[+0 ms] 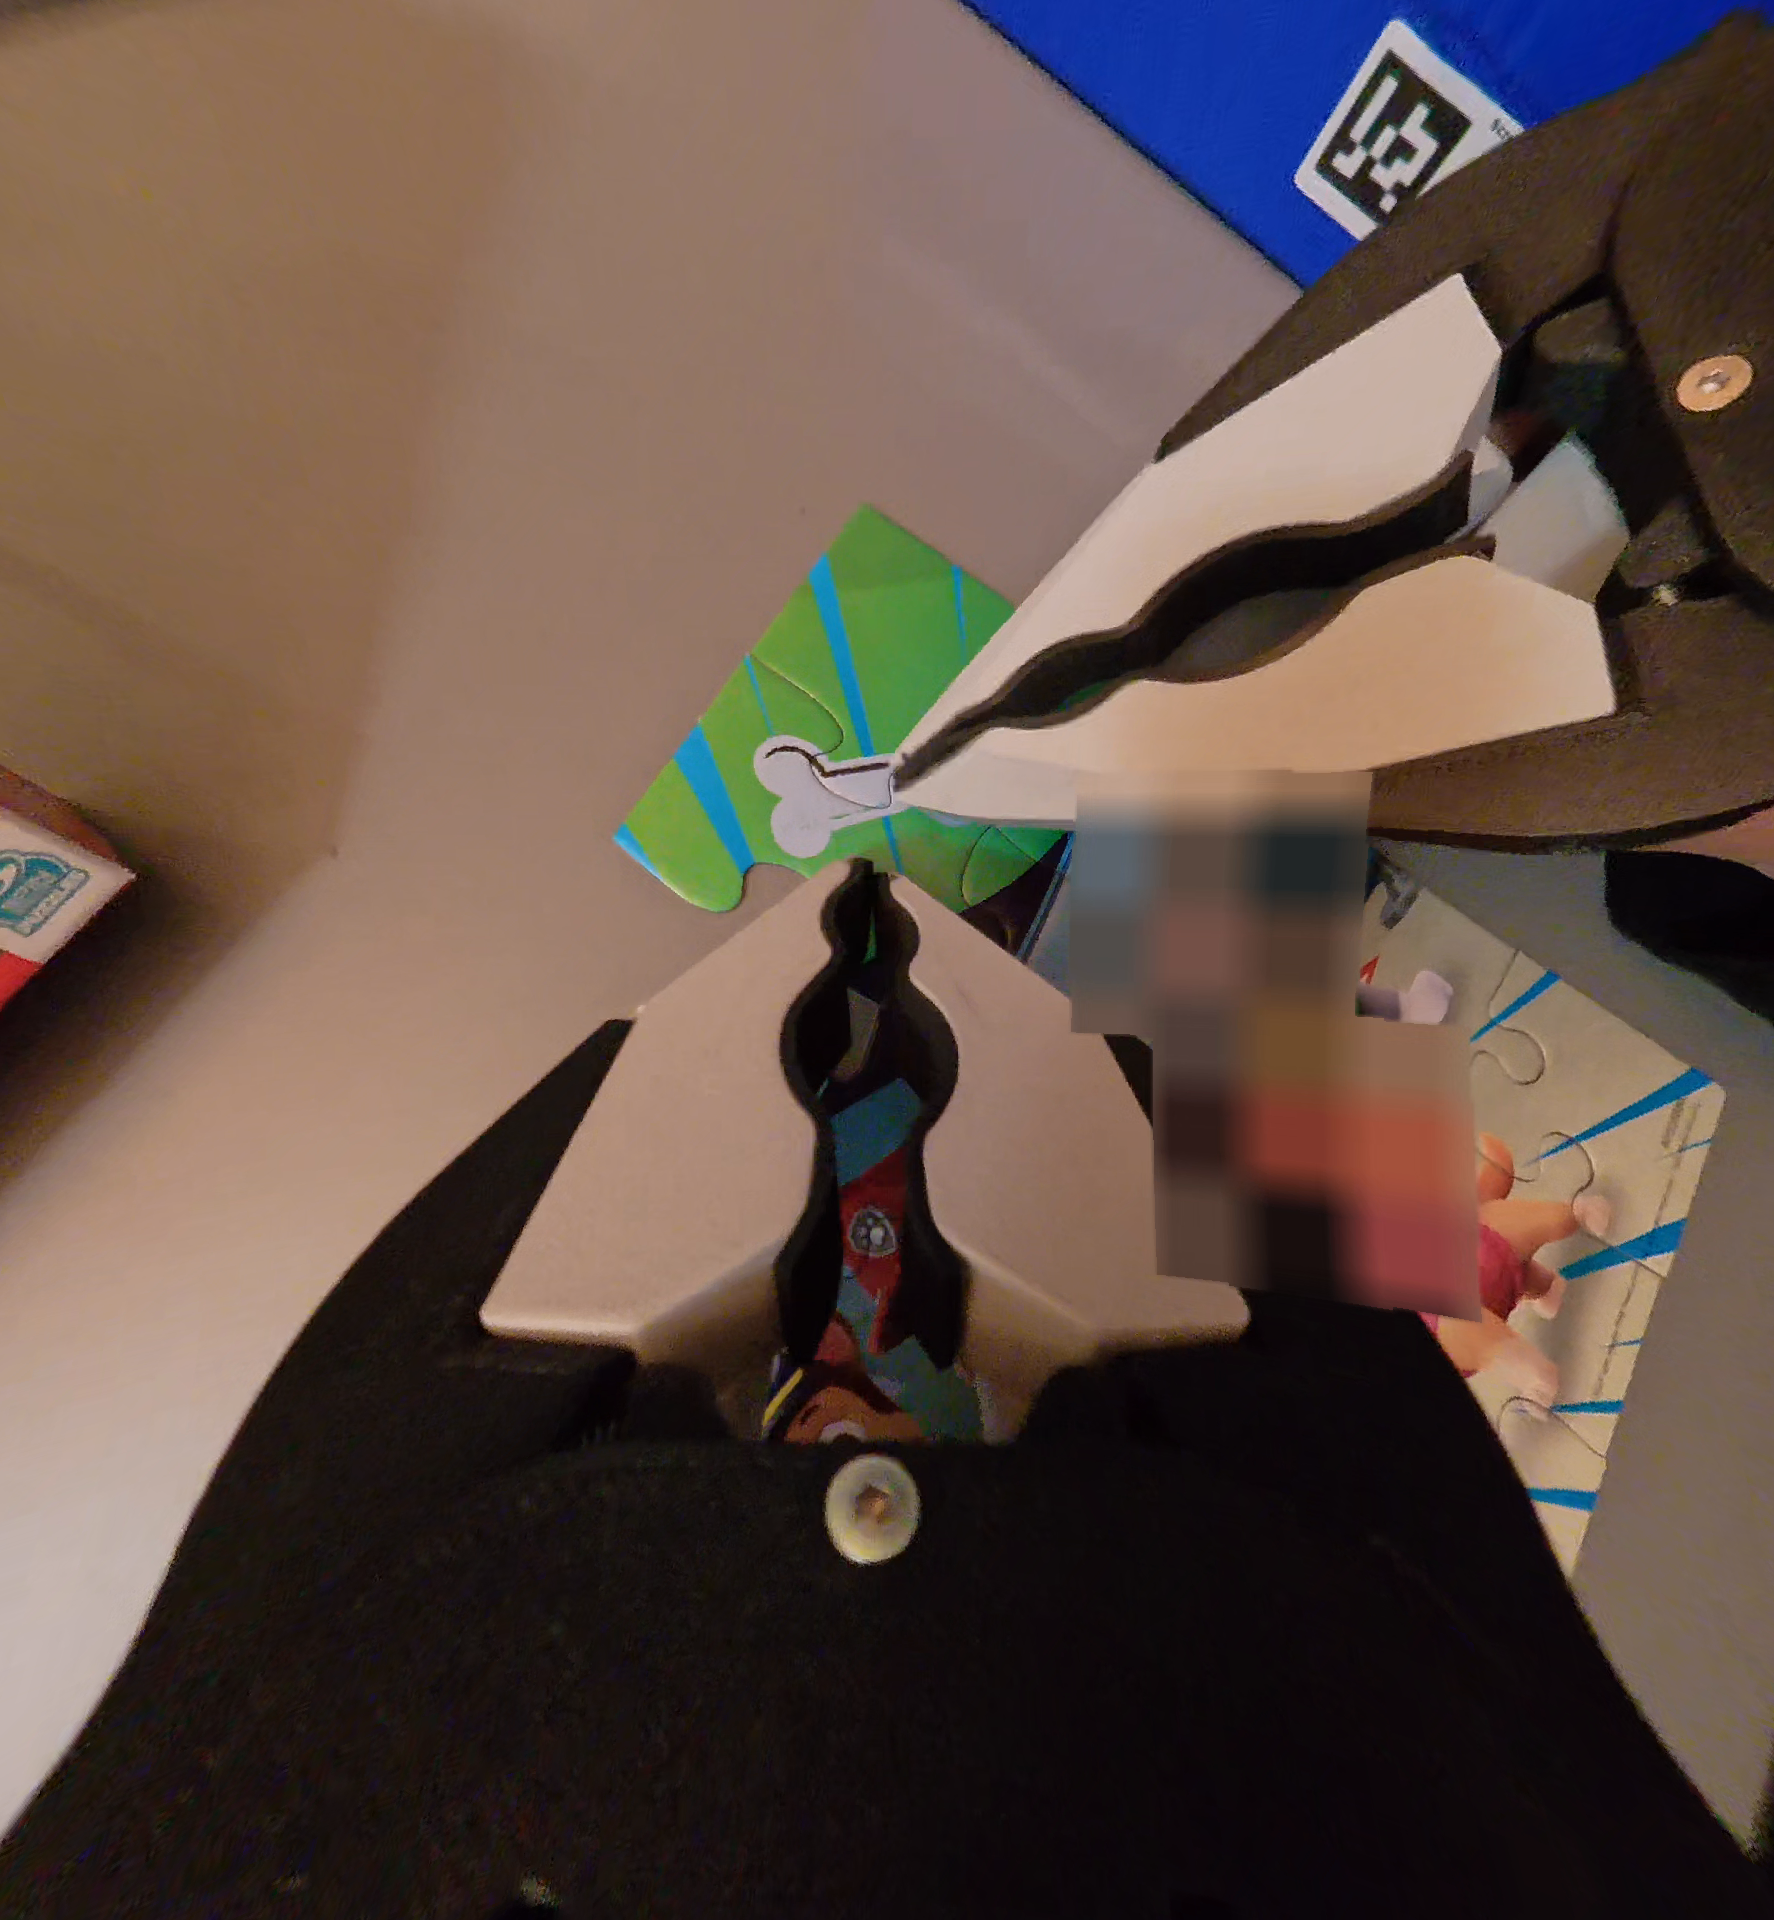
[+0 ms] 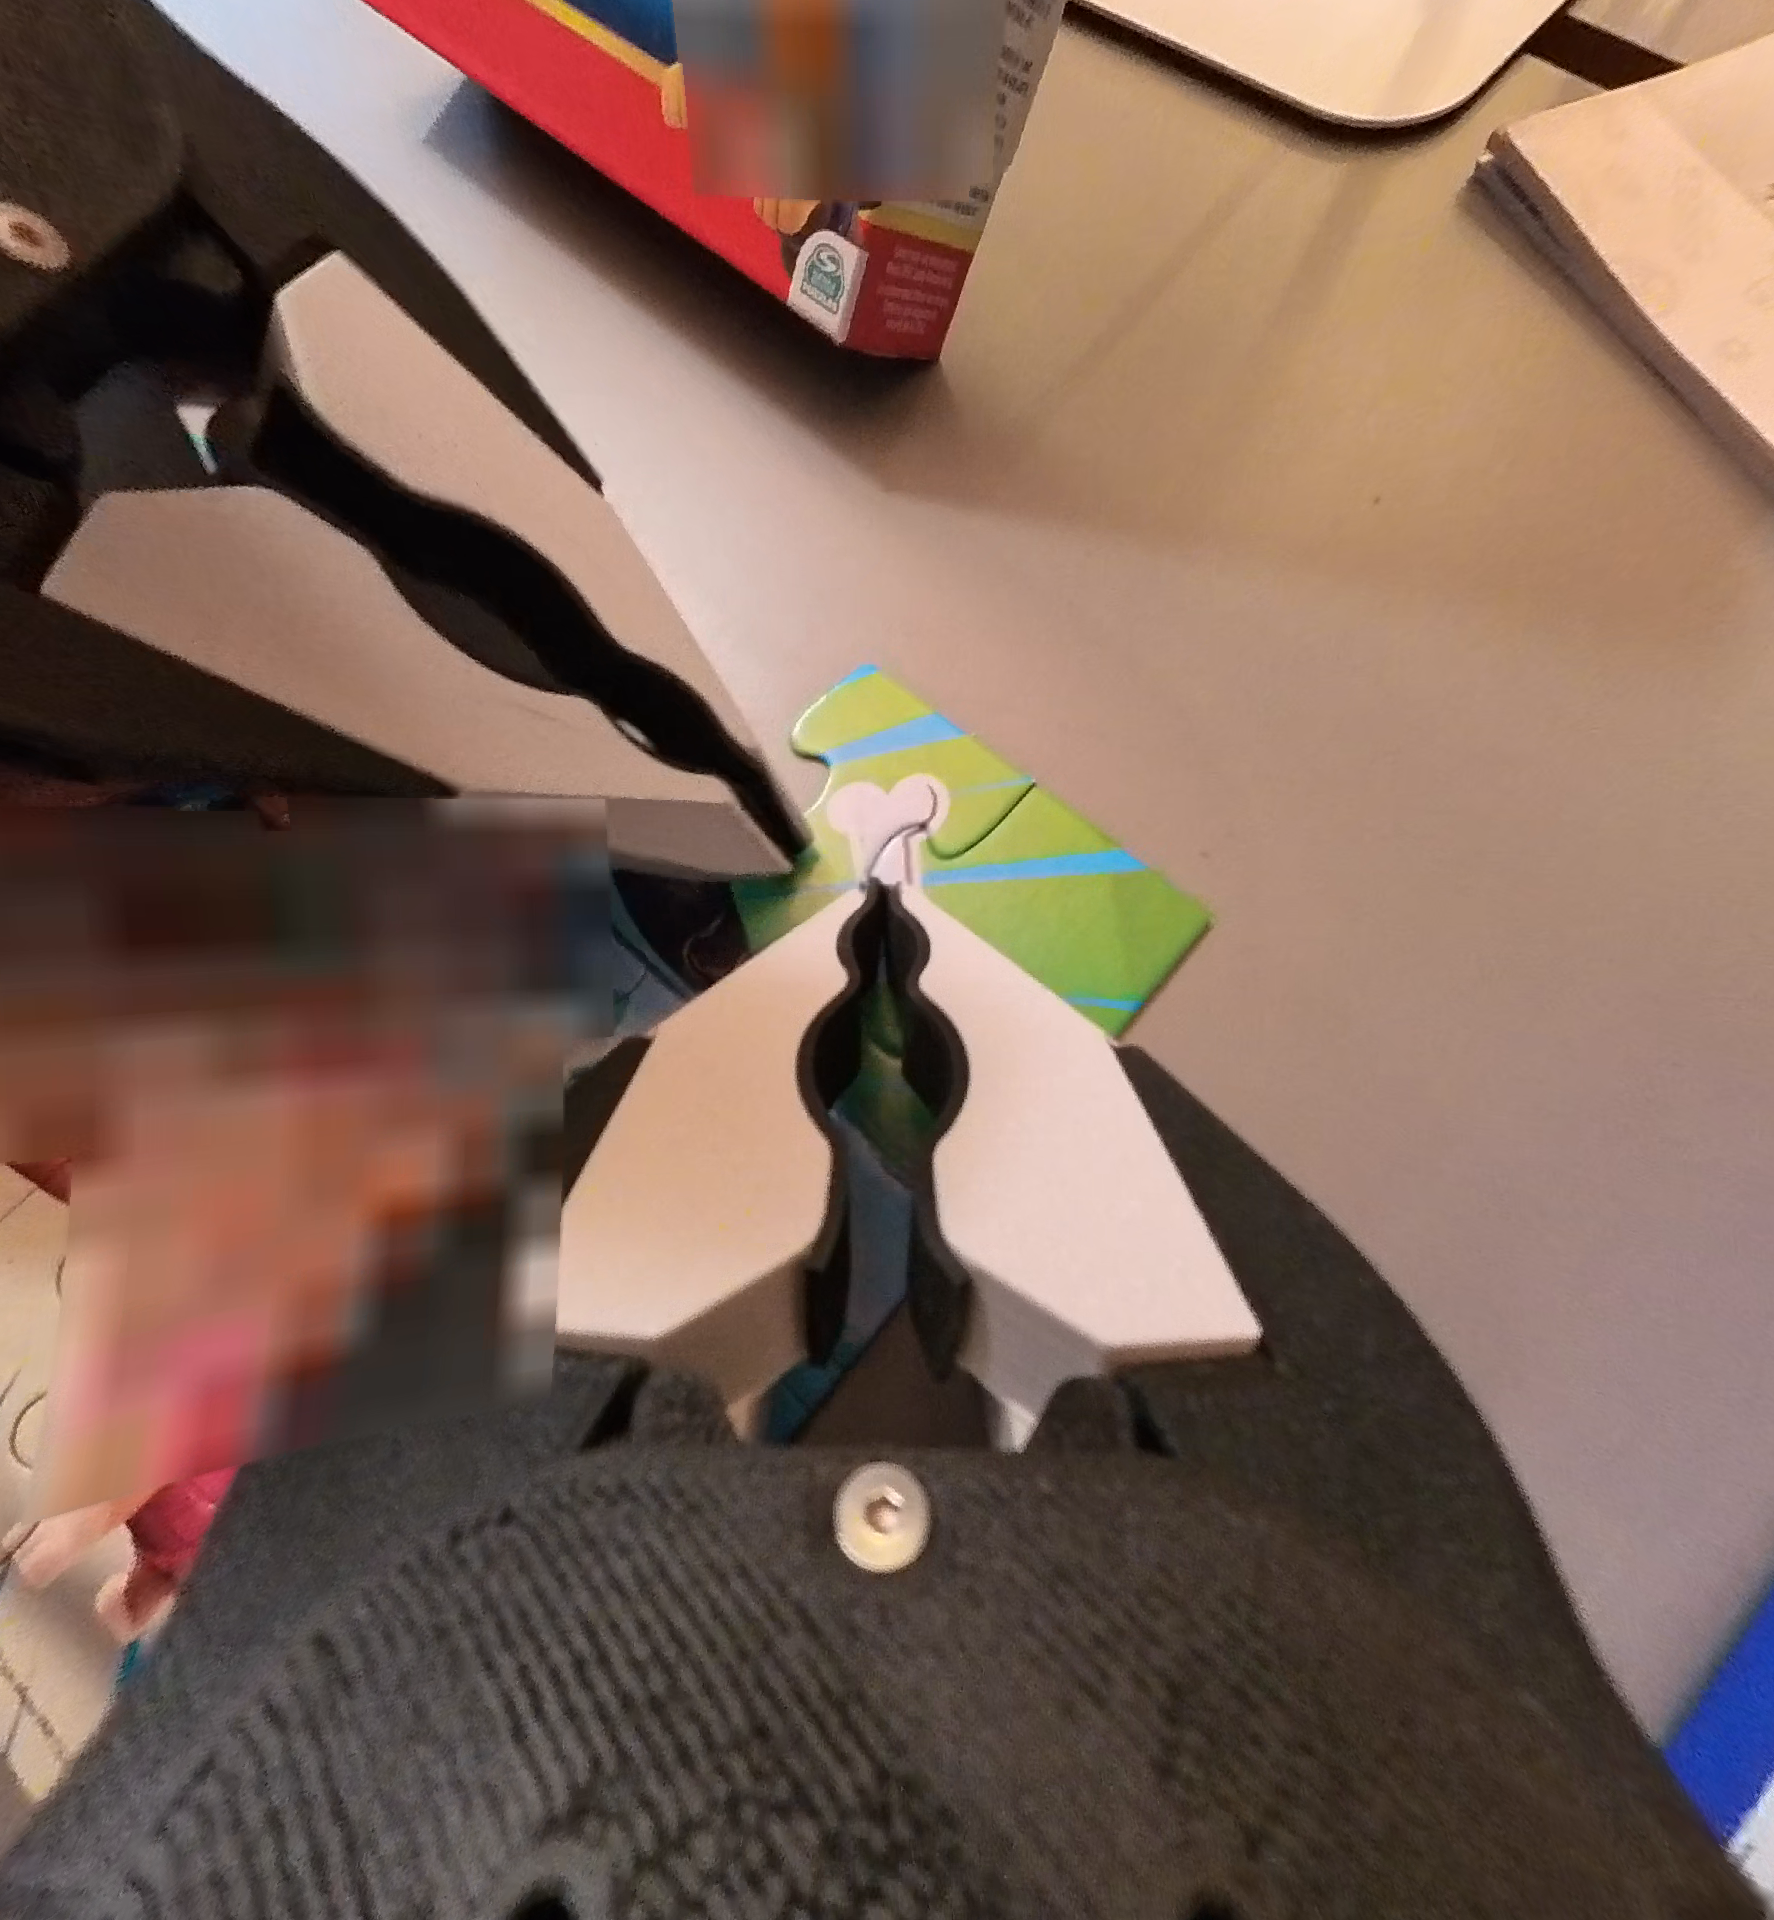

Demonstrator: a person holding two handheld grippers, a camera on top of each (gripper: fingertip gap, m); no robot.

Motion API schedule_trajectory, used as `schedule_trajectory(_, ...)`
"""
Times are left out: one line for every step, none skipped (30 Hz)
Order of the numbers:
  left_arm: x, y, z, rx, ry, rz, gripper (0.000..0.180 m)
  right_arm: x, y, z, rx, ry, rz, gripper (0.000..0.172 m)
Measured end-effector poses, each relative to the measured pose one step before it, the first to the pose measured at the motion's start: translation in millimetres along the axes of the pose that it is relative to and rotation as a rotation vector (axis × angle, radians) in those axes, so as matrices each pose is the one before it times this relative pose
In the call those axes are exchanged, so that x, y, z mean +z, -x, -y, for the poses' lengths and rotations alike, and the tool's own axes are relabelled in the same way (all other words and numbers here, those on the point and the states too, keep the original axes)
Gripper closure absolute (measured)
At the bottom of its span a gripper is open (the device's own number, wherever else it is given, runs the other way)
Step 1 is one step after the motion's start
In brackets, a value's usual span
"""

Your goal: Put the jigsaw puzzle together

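The left gripper, fingertips closed together on nothing, presses its tip near the edge of the green jigsaw pieces lying flat on the grey table. Beside it the right gripper, also clenched empty, touches the white bone print. Gentle downward pressure seems wise.

It looks like a desk or play corner in a home or office: a plain grey table carries a cartoon jigsaw puzzle, its red cardboard box, loose papers and a blue board bearing a black-and-white marker tag
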State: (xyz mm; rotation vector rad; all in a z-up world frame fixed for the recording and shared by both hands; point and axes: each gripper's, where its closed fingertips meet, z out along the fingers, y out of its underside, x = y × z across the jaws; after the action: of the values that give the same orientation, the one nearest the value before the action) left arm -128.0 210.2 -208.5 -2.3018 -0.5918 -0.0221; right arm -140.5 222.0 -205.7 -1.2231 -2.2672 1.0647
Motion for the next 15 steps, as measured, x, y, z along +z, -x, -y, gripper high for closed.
schedule_trajectory(0.13,-0.13,-0.06,-0.0022,-0.0001,-0.0023,0.180,1.09,-3.90,2.75,0.0014,-0.0011,-0.0142,0.172)
schedule_trajectory(-0.04,-0.02,-0.14,-0.0084,0.0002,-0.0084,0.180,1.29,-3.14,4.96,0.0014,-0.0105,-0.0090,0.172)
schedule_trajectory(-0.05,0.03,-0.16,-0.0102,-0.0007,-0.0117,0.180,1.80,-1.30,5.64,0.0037,-0.0156,0.0024,0.172)
schedule_trajectory(-0.07,-0.06,-0.31,-0.0112,-0.0020,-0.0124,0.180,2.85,0.07,3.37,0.0070,-0.0066,0.0094,0.172)
schedule_trajectory(0.04,-0.02,-0.16,-0.0125,-0.0020,-0.0110,0.180,4.26,0.12,-1.32,0.0061,0.0122,0.0076,0.172)
schedule_trajectory(-0.06,0.00,-0.02,-0.0074,-0.0012,-0.0069,0.180,4.21,-1.71,-3.12,0.0041,0.0207,-0.0040,0.172)
schedule_trajectory(-0.01,0.02,-0.07,-0.0001,0.0006,-0.0022,0.180,0.29,-4.69,1.99,0.0062,-0.0049,-0.0228,0.172)
schedule_trajectory(0.05,0.04,-0.11,0.0040,0.0016,0.0021,0.180,0.02,-7.48,0.16,-0.0015,0.0009,-0.0403,0.172)
schedule_trajectory(-0.03,0.02,-0.02,0.0056,0.0010,0.0044,0.180,-0.48,-6.09,-0.31,0.0049,-0.0002,-0.0325,0.172)
schedule_trajectory(0.01,0.00,-0.11,0.0057,0.0001,0.0050,0.180,-0.88,-2.14,-0.76,0.0093,0.0033,-0.0096,0.172)
schedule_trajectory(0.04,-0.02,-0.05,0.0042,-0.0009,0.0036,0.180,-0.65,1.72,-0.68,0.0053,0.0017,0.0127,0.172)
schedule_trajectory(0.03,0.03,0.02,0.0013,-0.0008,0.0009,0.180,-0.46,5.46,-0.72,-0.0012,0.0012,0.0326,0.172)
schedule_trajectory(-0.01,0.02,0.02,-0.0021,-0.0002,-0.0021,0.180,-0.36,9.17,-0.61,-0.0046,0.0011,0.0525,0.172)
schedule_trajectory(-0.07,0.00,-0.21,-0.0040,0.0002,-0.0044,0.180,-0.14,8.74,-0.97,0.0003,0.0037,0.0487,0.172)
schedule_trajectory(0.04,0.06,-0.16,-0.0044,0.0000,-0.0052,0.180,-0.26,1.92,-0.68,0.0035,0.0030,0.0067,0.172)
